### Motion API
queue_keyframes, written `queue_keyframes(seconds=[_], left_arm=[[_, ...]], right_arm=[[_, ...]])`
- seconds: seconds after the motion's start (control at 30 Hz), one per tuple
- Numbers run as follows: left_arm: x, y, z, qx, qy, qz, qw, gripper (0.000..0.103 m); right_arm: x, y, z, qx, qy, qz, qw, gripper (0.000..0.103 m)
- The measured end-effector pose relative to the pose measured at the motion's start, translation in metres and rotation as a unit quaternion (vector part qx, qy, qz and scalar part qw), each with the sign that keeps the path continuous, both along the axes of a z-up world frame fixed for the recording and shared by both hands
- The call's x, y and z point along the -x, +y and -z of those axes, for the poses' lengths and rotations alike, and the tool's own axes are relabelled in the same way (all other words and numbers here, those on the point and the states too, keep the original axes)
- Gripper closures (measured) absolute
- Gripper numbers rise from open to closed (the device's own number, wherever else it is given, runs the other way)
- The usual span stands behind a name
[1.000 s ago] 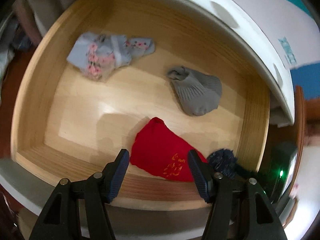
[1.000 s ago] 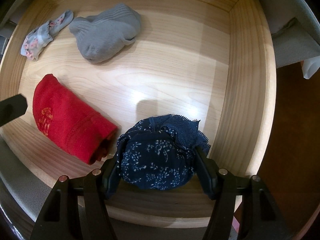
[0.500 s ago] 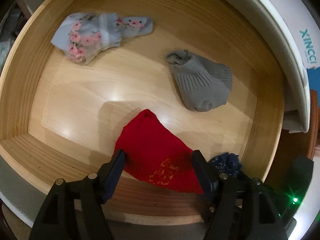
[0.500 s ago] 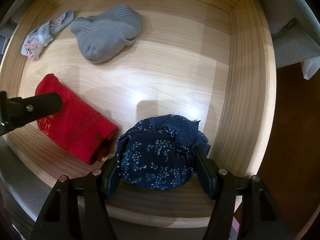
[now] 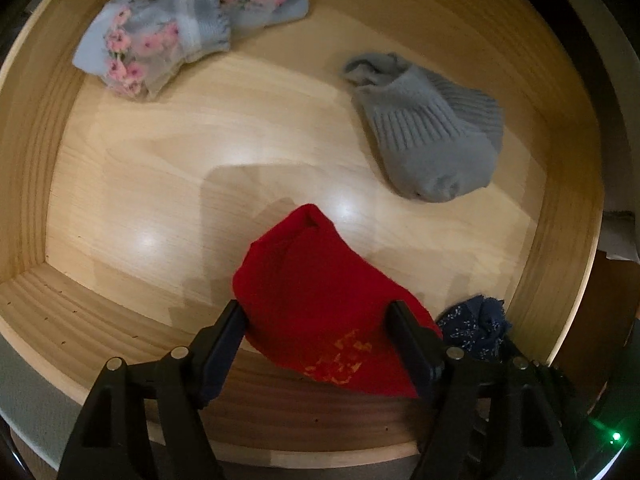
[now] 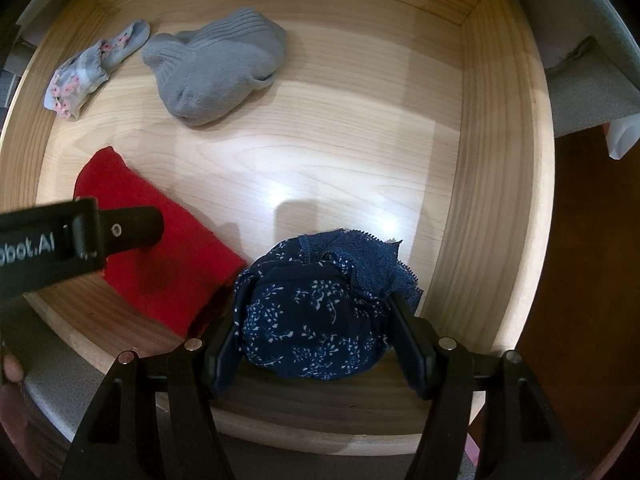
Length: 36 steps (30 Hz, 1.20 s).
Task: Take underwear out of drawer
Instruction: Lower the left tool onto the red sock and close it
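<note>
A folded red underwear [image 5: 312, 280] lies on the floor of the wooden drawer [image 5: 560, 200], near its front wall. My left gripper [image 5: 318, 320] points down over it, its jaws opening. The red cloth sits between the fingers without being squeezed. In the right wrist view one left finger [image 6: 132, 228] crosses above the red underwear [image 6: 168, 276]. My right gripper [image 6: 316, 320] is shut on a bunched navy floral underwear [image 6: 312, 304] with a lace edge, at the drawer's front right corner. That navy underwear [image 5: 476, 328] also peeks in at the left view's lower right.
A grey ribbed sock [image 5: 428, 136] and a pale blue floral sock [image 5: 160, 40] lie toward the back of the drawer. Bare wood floor [image 6: 320, 140] separates them from the underwear. The drawer's right wall [image 6: 492, 160] stands close to the right gripper. A person's fingertip [image 6: 10, 368] shows at lower left.
My left gripper sank into the drawer and its jaws widened until they straddle the red underwear. The right gripper and the navy underwear stayed where they were.
</note>
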<state>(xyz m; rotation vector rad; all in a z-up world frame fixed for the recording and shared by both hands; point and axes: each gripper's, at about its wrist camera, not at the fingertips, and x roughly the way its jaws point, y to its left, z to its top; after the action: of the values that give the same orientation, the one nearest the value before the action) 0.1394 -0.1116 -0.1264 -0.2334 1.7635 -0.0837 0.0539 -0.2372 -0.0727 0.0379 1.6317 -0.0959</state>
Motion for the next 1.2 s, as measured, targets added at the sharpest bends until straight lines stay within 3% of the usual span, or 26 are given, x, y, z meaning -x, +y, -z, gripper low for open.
queue_keyframes(seconds=[0.47,0.8,0.97,1.2], left_arm=[[-0.01,0.005,0.004,-0.018,-0.009,0.048,0.9986,0.044],[-0.026,0.022,-0.006,-0.087,-0.051,0.091,0.9908,0.05],[-0.035,0.023,-0.011,-0.135,-0.084,0.137,0.9776,0.051],[-0.041,0.04,-0.011,-0.113,-0.081,0.112,0.9839,0.041]], right_arm=[[-0.002,0.003,0.0,0.0,0.0,-0.001,1.0,0.04],[-0.003,0.002,0.001,-0.002,0.002,-0.002,1.0,0.039],[-0.003,0.002,0.002,-0.001,0.002,-0.001,1.0,0.039],[-0.004,0.002,0.002,-0.001,0.003,-0.002,1.0,0.039]])
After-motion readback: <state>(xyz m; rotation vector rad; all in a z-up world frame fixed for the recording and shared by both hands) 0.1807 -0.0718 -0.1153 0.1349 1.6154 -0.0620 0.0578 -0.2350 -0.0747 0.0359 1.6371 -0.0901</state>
